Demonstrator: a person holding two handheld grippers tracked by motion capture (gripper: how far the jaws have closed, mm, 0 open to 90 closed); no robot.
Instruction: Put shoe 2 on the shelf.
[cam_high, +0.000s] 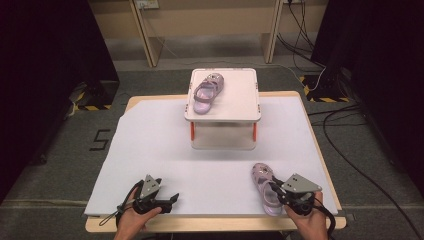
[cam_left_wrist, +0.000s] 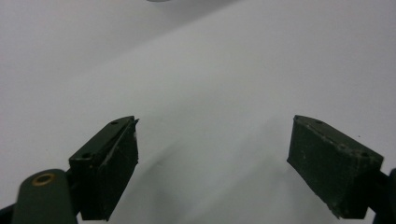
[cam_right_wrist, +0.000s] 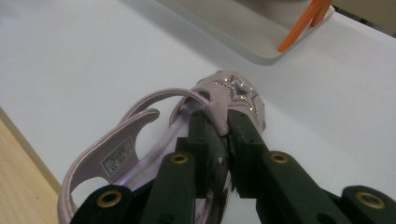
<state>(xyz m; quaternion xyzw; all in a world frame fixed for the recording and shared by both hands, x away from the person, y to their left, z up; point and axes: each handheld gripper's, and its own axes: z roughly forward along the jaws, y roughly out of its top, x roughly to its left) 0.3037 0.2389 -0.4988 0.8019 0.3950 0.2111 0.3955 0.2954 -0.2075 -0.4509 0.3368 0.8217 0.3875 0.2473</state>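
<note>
Right gripper clamps a lilac sandal on the bench.
Toe points toward the white stand bearing its mate; left gripper gapes, empty.

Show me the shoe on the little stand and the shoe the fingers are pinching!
shoe on the stand (cam_high: 206, 93), high view, on its strap.
pinched shoe (cam_right_wrist: 236, 93), right gripper view, on its sparkly star toe.
</note>
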